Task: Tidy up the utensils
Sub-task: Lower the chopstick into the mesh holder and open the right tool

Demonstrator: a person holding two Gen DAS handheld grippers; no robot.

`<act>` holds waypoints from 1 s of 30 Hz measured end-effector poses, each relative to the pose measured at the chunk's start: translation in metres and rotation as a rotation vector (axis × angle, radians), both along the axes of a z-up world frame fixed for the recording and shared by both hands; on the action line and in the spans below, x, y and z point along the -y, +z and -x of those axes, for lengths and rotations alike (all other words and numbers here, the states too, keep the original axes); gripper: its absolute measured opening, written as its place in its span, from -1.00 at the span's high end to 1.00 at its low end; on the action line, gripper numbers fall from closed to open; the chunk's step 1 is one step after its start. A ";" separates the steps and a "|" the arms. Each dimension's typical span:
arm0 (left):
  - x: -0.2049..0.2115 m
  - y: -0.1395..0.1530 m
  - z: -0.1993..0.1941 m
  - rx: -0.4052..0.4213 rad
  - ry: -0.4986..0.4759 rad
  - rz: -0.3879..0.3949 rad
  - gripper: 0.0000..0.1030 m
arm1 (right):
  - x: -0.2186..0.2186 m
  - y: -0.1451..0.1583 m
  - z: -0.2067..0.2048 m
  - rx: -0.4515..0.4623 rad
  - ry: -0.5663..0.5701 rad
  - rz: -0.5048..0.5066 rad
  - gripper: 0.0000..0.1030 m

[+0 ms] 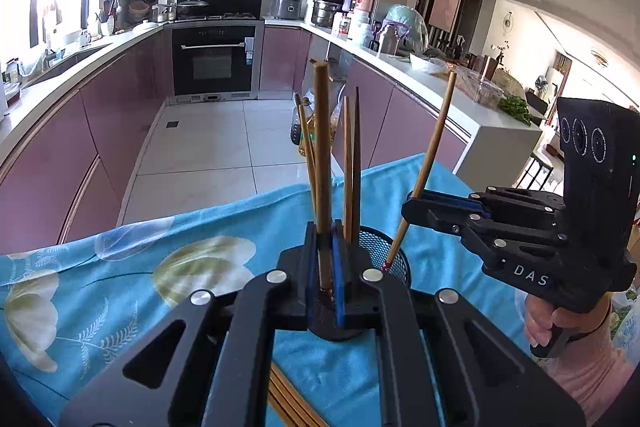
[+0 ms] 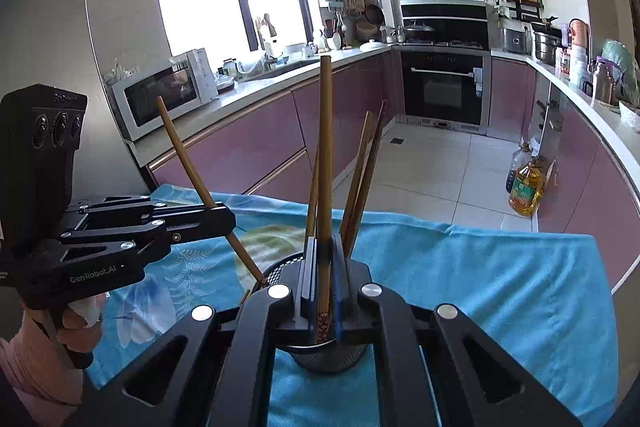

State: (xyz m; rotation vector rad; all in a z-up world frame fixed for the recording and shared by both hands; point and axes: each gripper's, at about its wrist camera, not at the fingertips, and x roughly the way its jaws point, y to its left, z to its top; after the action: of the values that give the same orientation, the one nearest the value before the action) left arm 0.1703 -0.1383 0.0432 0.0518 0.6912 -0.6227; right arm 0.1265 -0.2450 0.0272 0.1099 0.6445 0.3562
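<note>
Now we are partway done: some chopsticks (image 1: 352, 167) already stand in the black mesh cup (image 1: 394, 251) on the blue tabletop (image 1: 120, 267), and a few loose chopsticks (image 1: 288, 403) lie near its front edge. On the left, our left gripper (image 1: 326, 259) pinches one chopstick (image 1: 322, 147), held upright just beside the cup. On the right, our right gripper (image 1: 412, 205) pinches another chopstick (image 1: 434, 147), its tip just over the cup.

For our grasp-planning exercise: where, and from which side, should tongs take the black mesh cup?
Probably pinch the black mesh cup at a bare stretch of rim, from above, one finger inside and one outside. It stands upright and open-topped, and the chopsticks leaning inside block its middle.
</note>
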 end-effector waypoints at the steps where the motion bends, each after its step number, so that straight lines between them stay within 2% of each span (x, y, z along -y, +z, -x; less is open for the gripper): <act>1: 0.002 -0.002 -0.001 -0.005 -0.002 -0.005 0.85 | -0.001 -0.003 -0.002 -0.012 0.002 0.003 0.89; 9: 0.011 -0.017 -0.023 -0.069 -0.011 -0.042 0.85 | -0.001 -0.020 -0.016 -0.081 -0.010 0.007 0.87; 16: 0.021 -0.029 -0.035 -0.092 0.011 -0.048 0.85 | 0.005 -0.024 -0.022 -0.090 -0.039 -0.017 0.85; 22: 0.019 -0.035 -0.031 -0.092 0.020 -0.035 0.69 | 0.003 -0.023 -0.015 -0.068 -0.034 -0.023 0.84; 25: 0.012 -0.037 -0.026 -0.082 0.037 -0.025 0.60 | 0.003 -0.022 -0.010 -0.057 -0.038 -0.029 0.75; 28: 0.002 -0.035 -0.017 -0.057 0.061 -0.010 0.40 | 0.003 -0.020 -0.004 -0.042 -0.033 -0.038 0.71; 30: -0.007 -0.034 -0.009 -0.035 0.080 -0.007 0.32 | 0.001 -0.017 0.003 -0.026 -0.019 -0.044 0.58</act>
State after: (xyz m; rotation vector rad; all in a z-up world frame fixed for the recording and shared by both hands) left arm 0.1793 -0.1316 0.0095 0.0196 0.7258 -0.5454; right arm 0.1233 -0.2464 0.0106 0.1623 0.6607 0.3510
